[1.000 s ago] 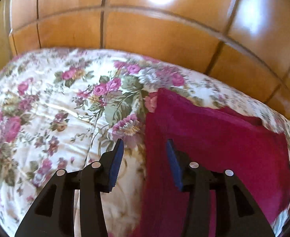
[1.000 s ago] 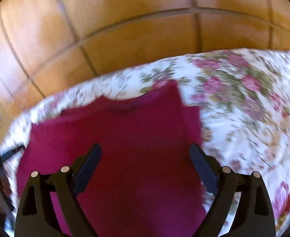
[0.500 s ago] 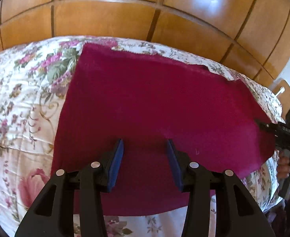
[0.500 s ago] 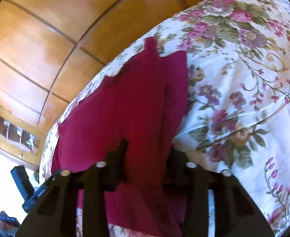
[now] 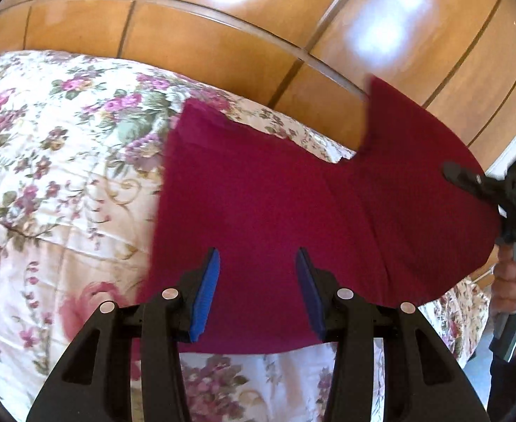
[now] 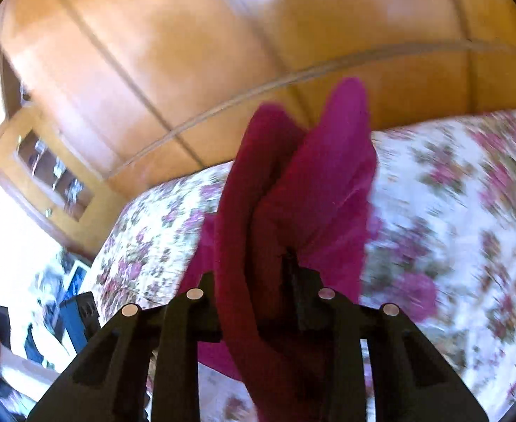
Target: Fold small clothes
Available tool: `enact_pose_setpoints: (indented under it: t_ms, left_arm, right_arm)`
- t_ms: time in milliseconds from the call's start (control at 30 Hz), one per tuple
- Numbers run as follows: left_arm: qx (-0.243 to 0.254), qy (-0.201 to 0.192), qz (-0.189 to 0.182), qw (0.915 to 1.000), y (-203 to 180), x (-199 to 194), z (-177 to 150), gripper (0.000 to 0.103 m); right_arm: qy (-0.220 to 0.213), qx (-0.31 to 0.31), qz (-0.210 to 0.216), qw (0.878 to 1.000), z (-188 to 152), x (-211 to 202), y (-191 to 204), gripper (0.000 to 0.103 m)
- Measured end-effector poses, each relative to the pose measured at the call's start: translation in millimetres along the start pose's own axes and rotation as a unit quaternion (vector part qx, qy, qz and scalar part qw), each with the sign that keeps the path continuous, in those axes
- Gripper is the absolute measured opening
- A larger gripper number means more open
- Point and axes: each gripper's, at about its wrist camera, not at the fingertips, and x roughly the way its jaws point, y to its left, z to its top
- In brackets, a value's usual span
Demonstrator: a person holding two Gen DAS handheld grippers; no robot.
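A crimson garment is spread on the floral bedspread, near the wooden wardrobe. One edge is lifted off the bedspread, bunched cloth pinched in the closing right gripper (this view is blurred). The left gripper is held unclenched above the garment, nothing gripped between its blue pads.

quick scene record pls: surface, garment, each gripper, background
surface: floral bedspread
garment: dark red cloth, mostly flat on the bedspread, one side lifted
left gripper: jaws apart above the cloth, nothing pinched
right gripper: jaws closing with a bunched fold of the cloth between them, raised off the bed
background: wooden panels
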Motion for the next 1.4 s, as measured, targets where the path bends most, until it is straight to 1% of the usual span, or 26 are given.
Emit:
enact_pose_setpoints:
  t_ms: [67,100,233,300,333,367,400,433,467,567,633,700,733,767,800,833,867,967,1000,1133,1167,1200,1233,1267,1333,1400]
  left_arm:
    - [-0.023,0.001,-0.005,0.9997,15.0,-6.6,0.1,0.044]
    - [-0.031,0.000,-0.008,0.9995,19.6,-9.1,-0.3,0.044]
    - [-0.071,-0.013,-0.016,0.9972,46.1,-24.2,1.5,0.044]
    - [-0.086,-0.018,-0.020,0.9960,57.5,-32.0,2.9,0.044]
    - [-0.090,-0.018,-0.022,0.9955,61.5,-34.3,3.5,0.044]
    - [-0.096,-0.019,-0.024,0.9949,66.0,-36.7,4.2,0.044]
    - [-0.100,-0.020,-0.025,0.9945,71.1,-38.9,5.4,0.044]
    - [-0.105,-0.021,-0.027,0.9939,75.9,-41.5,6.7,0.044]
    - [-0.108,-0.021,-0.030,0.9935,78.7,-42.2,7.8,0.044]
    - [-0.120,-0.022,-0.042,0.9917,83.5,-44.0,13.7,0.044]
    - [-0.123,-0.025,-0.057,0.9905,84.6,-47.0,19.6,0.044]
    - [-0.124,-0.023,-0.069,0.9897,82.0,-46.9,26.2,0.044]
    - [-0.124,-0.018,-0.083,0.9886,79.0,-44.3,31.7,0.044]
    - [-0.125,-0.013,-0.090,0.9880,76.6,-41.3,35.3,0.048]
    - [-0.126,-0.007,-0.100,0.9870,73.6,-38.0,38.8,0.055]
    - [-0.125,0.002,-0.111,0.9859,68.6,-33.4,43.3,0.056]
    - [-0.123,0.004,-0.112,0.9862,64.3,-30.5,46.1,0.056]
    - [-0.090,0.025,-0.101,0.9905,43.7,-14.0,59.4,0.056]
    - [-0.084,0.038,-0.091,0.9915,38.5,-5.8,63.0,0.058]
    - [-0.067,0.082,-0.068,0.9921,26.3,27.0,73.9,0.058]
    - [-0.064,0.091,-0.064,0.9917,24.2,33.9,74.8,0.057]
    - [-0.060,0.097,-0.064,0.9914,22.1,37.3,74.0,0.038]
    - [-0.046,0.097,-0.052,0.9929,16.4,39.6,73.9,0.029]
    - [-0.036,0.090,-0.043,0.9944,13.1,37.9,73.0,0.017]
    - [-0.032,0.063,-0.041,0.9967,11.8,24.1,67.9,0.014]
    - [-0.030,0.049,-0.021,0.9981,16.6,11.5,60.2,0.014]
  right_arm:
    - [0.018,-0.031,-0.007,0.999,3.4,28.4,33.5,0.024]
    - [0.028,-0.039,-0.009,0.999,3.1,39.2,42.2,0.024]
    - [0.085,-0.085,-0.025,0.992,-17.3,106.8,90.4,0.024]
    - [0.112,-0.100,-0.029,0.988,-30.3,130.0,101.8,0.025]
    - [0.129,-0.111,-0.029,0.985,-40.2,143.0,109.8,0.029]
    - [0.139,-0.116,-0.026,0.983,-45.9,150.1,113.1,0.039]
    - [0.146,-0.115,-0.011,0.983,-50.6,153.0,110.8,0.045]
    - [0.148,-0.102,0.024,0.983,-53.5,152.3,107.7,0.056]
    - [0.144,-0.090,0.052,0.984,-54.3,146.7,105.4,0.059]
    - [0.114,-0.079,0.084,0.987,-52.8,117.4,95.9,0.060]
    - [0.094,-0.066,0.093,0.989,-53.2,91.9,82.1,0.060]
    - [0.077,-0.058,0.080,0.992,-57.0,69.5,66.9,0.060]
    - [0.068,-0.056,0.063,0.994,-62.7,56.1,54.8,0.061]
    - [0.063,-0.058,0.047,0.995,-66.0,46.8,47.5,0.061]
    - [0.057,-0.061,0.027,0.996,-71.9,38.5,39.3,0.061]
    - [0.055,-0.063,0.006,0.996,-78.5,30.9,30.0,0.061]
    - [0.055,-0.063,-0.005,0.997,-83.0,25.2,23.1,0.061]
    - [0.052,-0.073,-0.044,0.995,-101.4,16.3,9.2,0.061]
    - [0.052,-0.074,-0.047,0.995,-103.8,13.9,8.1,0.061]
    - [0.044,-0.086,-0.055,0.994,-111.3,13.3,11.2,0.061]
    - [0.044,-0.089,-0.054,0.994,-113.7,17.9,14.2,0.061]
    - [0.047,-0.095,-0.053,0.993,-115.1,21.8,17.6,0.061]
    - [0.049,-0.102,-0.055,0.992,-116.3,26.8,19.7,0.061]
    - [0.054,-0.112,-0.059,0.990,-119.3,31.4,22.9,0.061]
    - [0.063,-0.134,-0.066,0.987,-128.8,37.8,29.2,0.061]
    - [0.066,-0.146,-0.074,0.984,-136.0,41.7,30.6,0.062]
